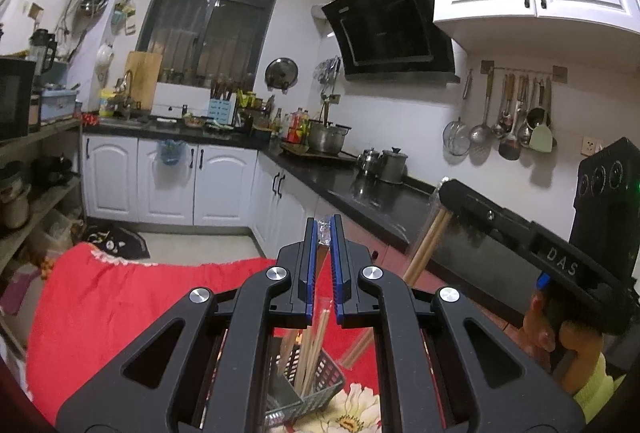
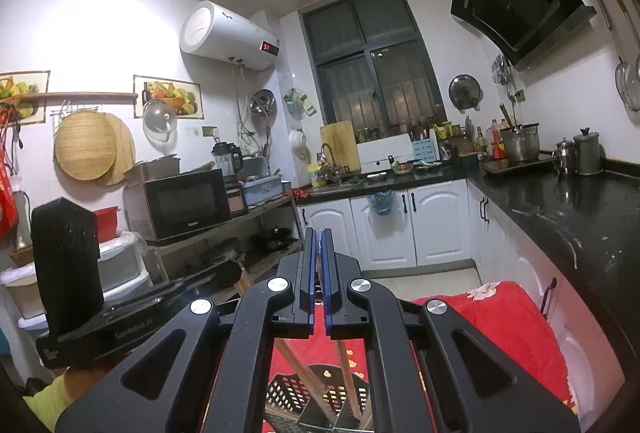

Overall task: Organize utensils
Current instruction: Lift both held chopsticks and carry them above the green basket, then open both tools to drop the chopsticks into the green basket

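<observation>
My left gripper (image 1: 325,229) is shut on the clear plastic wrapper of a bundle of wooden chopsticks (image 1: 316,345), whose lower ends hang into a grey slotted utensil basket (image 1: 316,389). My right gripper (image 2: 319,239) is shut on the wrapper of another chopstick bundle (image 2: 308,381), which hangs over a dark slotted basket (image 2: 296,397). The right gripper also shows in the left wrist view (image 1: 444,193) with pale chopsticks (image 1: 428,245) under its fingers. Both baskets stand on a red floral cloth (image 1: 120,305).
A black L-shaped counter (image 2: 568,209) with white cabinets runs along the right and far wall, bearing pots (image 2: 520,143) and bottles. Ladles hang on a wall rail (image 1: 516,113). A shelf with a microwave (image 2: 180,203) stands at the left.
</observation>
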